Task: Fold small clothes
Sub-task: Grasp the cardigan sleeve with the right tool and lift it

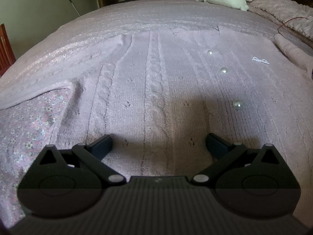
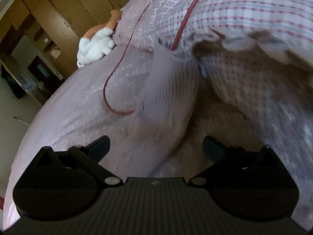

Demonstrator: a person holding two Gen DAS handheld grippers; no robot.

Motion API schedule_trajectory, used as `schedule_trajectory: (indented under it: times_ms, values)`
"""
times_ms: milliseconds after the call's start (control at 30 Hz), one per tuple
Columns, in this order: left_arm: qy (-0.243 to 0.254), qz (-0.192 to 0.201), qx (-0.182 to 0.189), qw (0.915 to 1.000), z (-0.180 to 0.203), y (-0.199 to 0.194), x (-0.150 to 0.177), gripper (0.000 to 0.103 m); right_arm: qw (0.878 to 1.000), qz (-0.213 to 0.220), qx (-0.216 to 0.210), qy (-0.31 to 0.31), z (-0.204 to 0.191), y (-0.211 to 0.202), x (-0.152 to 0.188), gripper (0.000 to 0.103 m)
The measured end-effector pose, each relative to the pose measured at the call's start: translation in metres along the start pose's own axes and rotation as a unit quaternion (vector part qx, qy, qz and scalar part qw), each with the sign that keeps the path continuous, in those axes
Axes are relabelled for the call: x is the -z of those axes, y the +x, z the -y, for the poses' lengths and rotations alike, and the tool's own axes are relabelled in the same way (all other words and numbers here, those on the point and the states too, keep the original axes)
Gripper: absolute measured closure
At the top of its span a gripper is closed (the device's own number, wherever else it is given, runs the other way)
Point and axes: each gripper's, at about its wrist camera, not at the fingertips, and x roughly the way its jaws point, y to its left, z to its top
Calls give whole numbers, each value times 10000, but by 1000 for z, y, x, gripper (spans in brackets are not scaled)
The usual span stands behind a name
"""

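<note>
Cardigan [image 1: 156, 82] lies flat on the bed [image 1: 117, 15], soft, floppy knit. Left gripper [image 1: 158, 143] hovers open over its hem; right gripper [image 2: 156, 145] open near a sleeve [image 2: 166, 82]. Pinch edges, avoiding the buttons [image 1: 237, 104].

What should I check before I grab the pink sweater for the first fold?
1. Left claw open: ok, jaws spread wide above the sweater.
2. Right claw open: ok, nothing between its jaws.
3. Sweater lying flat: mostly ok; its left edge is wrinkled beside the floral sheet.
4. Pearl buttons facing up: ok, three show.
5. Right sleeve laid out: cannot tell, the right view is blurred.
6. Red cord clear of the sweater: cannot tell; it lies close to the sleeve.
</note>
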Motion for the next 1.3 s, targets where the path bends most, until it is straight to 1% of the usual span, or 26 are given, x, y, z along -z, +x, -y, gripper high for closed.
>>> schedule_trajectory:
  times_ms: [33, 100, 167, 200, 233, 267, 333, 467, 667, 900, 1033, 1167, 1300]
  values:
    - [0, -2, -2, 10000, 0, 0, 0, 0, 10000, 47, 10, 27, 0, 3, -2, 2]
    - [-19, 20, 5, 10000, 0, 0, 1, 0, 9998, 160, 123, 34, -1, 7, -4, 16]
    - [-16, 50, 0, 10000, 0, 0, 2, 0, 9995, 177, 231, 81, 0, 12, -7, 43]
    - [-18, 52, -2, 10000, 0, 0, 2, 0, 9995, 175, 235, 127, 2, 14, -8, 51]
    - [-21, 41, -2, 10000, 0, 1, 2, 0, 9996, 114, 217, 163, 3, 16, -8, 69]
    - [-23, 29, -3, 10000, 0, 1, 1, 0, 9996, 54, 215, 185, 5, 17, -9, 84]
    - [-26, 20, -6, 10000, 0, 1, 1, 0, 9997, 64, 196, 144, 6, 12, -9, 94]
    - [-32, 44, -34, 10000, 1, 1, 1, 0, 9994, 332, -3, -83, 2, -14, -9, 97]
    - [-42, 39, -58, 10000, 2, 1, 0, 0, 9950, 896, -285, -325, -20, -70, -15, 97]
    - [-53, 55, -19, 10000, 0, -2, 0, 0, 9879, 1415, -361, -524, -44, -132, -29, 97]
    - [-11, -87, 45, 10000, -3, -5, -5, 0, 9868, 1462, -402, -575, -57, -157, -32, 97]
    - [67, -275, 141, 9995, -8, -7, -12, 0, 9877, 1357, -481, -602, -81, -164, -23, 97]
    - [229, -404, 18, 9989, -17, -13, -19, 0, 9873, 1298, -559, -727, -114, -172, -8, 97]
